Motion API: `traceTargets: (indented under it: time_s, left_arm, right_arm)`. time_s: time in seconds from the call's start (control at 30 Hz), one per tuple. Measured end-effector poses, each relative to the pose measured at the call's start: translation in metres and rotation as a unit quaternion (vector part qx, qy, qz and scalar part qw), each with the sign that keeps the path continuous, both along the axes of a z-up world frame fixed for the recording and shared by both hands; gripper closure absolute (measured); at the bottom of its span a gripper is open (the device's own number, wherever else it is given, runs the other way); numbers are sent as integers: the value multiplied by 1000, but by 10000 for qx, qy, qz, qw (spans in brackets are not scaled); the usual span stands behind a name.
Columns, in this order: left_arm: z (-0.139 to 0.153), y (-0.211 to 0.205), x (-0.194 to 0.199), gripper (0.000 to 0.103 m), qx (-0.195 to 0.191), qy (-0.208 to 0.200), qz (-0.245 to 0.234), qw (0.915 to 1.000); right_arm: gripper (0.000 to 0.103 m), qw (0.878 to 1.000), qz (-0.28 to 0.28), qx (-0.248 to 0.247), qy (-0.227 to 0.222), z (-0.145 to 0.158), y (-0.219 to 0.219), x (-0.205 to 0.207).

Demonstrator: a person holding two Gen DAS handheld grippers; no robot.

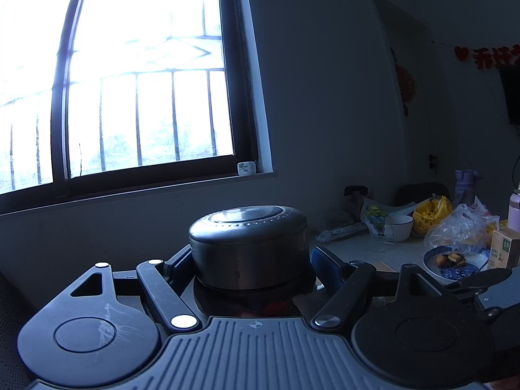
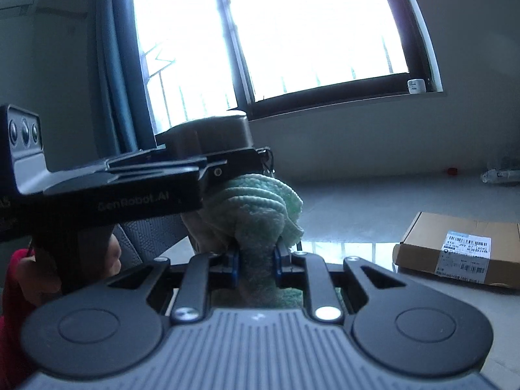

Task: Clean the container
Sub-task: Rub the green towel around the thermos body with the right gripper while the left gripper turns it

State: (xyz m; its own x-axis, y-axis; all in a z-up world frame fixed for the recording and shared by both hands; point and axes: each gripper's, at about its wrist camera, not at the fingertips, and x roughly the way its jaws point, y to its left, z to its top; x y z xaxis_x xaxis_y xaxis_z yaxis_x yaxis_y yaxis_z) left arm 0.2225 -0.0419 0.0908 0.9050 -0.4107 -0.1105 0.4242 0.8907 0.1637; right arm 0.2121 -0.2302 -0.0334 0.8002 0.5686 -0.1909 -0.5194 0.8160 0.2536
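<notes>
A round dark metal container [image 1: 248, 247] with its lid on sits between the fingers of my left gripper [image 1: 250, 269], which is shut on its sides and holds it up in front of the window. In the right wrist view the same container [image 2: 208, 136] shows at upper left, above the body of the left gripper [image 2: 107, 188]. My right gripper [image 2: 256, 261] is shut on a bunched green cloth [image 2: 260, 214], whose top sits just under and beside the container. A hand with a red sleeve [image 2: 19, 269] holds the left gripper's handle.
A pale tabletop [image 2: 357, 208] carries a cardboard box with a label [image 2: 455, 250]. At the far right stand a white bowl [image 1: 401, 226], a yellow bag [image 1: 430, 214], a clear plastic bag [image 1: 461, 227], a blue-patterned plate with food [image 1: 455, 261], a carton and bottles. A barred window [image 1: 130, 81] fills the back.
</notes>
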Motion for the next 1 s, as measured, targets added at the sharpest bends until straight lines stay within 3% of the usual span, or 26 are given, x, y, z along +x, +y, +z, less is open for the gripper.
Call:
traceTargets:
  time_s: [0.63, 1.0]
  left_arm:
    - [2, -1, 2, 25, 7, -3, 14, 10000]
    - [2, -4, 2, 25, 13, -6, 20, 10000]
  right_arm:
    - [83, 9939, 228, -605, 888, -51, 21, 24]
    - [83, 9913, 267, -721, 1069, -62, 30, 19]
